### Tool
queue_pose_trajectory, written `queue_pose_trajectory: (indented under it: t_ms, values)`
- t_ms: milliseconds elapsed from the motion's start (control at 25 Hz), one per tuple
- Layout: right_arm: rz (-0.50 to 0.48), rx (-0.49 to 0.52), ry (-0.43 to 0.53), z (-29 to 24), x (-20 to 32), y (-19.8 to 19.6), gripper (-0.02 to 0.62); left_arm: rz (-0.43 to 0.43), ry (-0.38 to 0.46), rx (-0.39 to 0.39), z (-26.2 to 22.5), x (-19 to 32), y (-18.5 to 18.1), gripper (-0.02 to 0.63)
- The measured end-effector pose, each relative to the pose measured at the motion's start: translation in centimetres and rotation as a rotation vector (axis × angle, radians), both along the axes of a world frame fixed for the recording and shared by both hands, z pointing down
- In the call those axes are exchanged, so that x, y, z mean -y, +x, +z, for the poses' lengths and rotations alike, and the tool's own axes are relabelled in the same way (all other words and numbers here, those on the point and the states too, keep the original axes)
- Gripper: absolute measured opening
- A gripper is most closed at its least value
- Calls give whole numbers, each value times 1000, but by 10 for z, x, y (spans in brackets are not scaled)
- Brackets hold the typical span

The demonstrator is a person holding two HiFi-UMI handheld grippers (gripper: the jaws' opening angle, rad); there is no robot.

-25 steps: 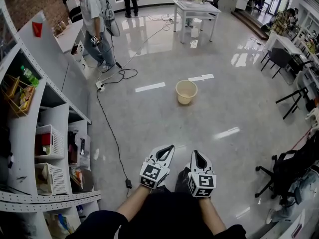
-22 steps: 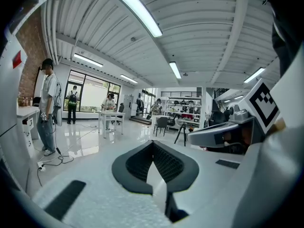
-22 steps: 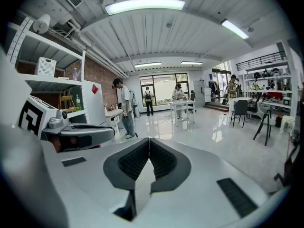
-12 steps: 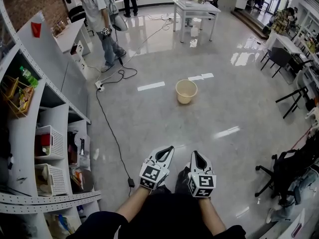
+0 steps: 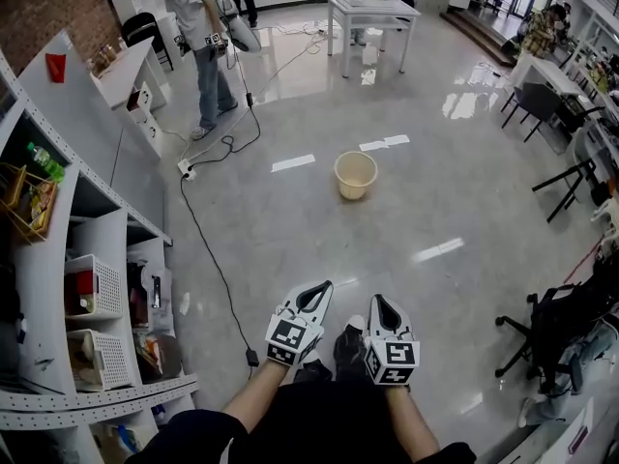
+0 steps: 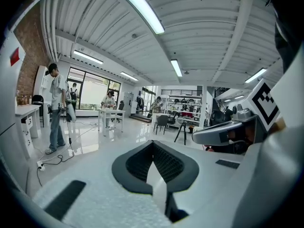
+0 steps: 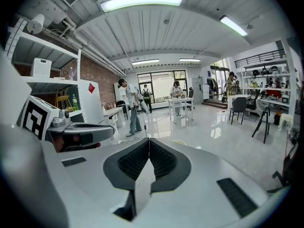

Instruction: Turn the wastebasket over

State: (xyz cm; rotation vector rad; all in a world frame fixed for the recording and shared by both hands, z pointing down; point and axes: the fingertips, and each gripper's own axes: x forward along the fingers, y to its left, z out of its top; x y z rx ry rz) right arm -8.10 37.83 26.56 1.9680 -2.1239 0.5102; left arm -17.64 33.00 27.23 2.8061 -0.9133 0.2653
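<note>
We hold both claws clenched and empty — left gripper (image 5: 319,291), right gripper (image 5: 378,304) — far from the wastebasket (image 5: 355,174).

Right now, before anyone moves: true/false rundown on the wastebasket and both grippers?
1. The wastebasket stands upright on the floor, mouth up. True.
2. The left gripper is clamped on the wastebasket's rim. False: its jaws are closed on nothing, and the wastebasket is well ahead of it across the floor.
3. The right gripper has its jaws together with nothing between them. True.
4. The wastebasket sits on the white table. False: it is on the floor, nearer to the person than the table is.
5. Shelving stands on the person's left side. True.
</note>
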Motion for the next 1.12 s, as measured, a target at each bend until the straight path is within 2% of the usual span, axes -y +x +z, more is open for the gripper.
queue_pose_trajectory:
  t_ms: [280,1120]
  values:
    - [-2,20,-4,5,30,6,11,24,-1,6,-2,19,15,8]
    - [-94,41,-10,1,164,84,11,-62,-25,17,-1,143,95,8]
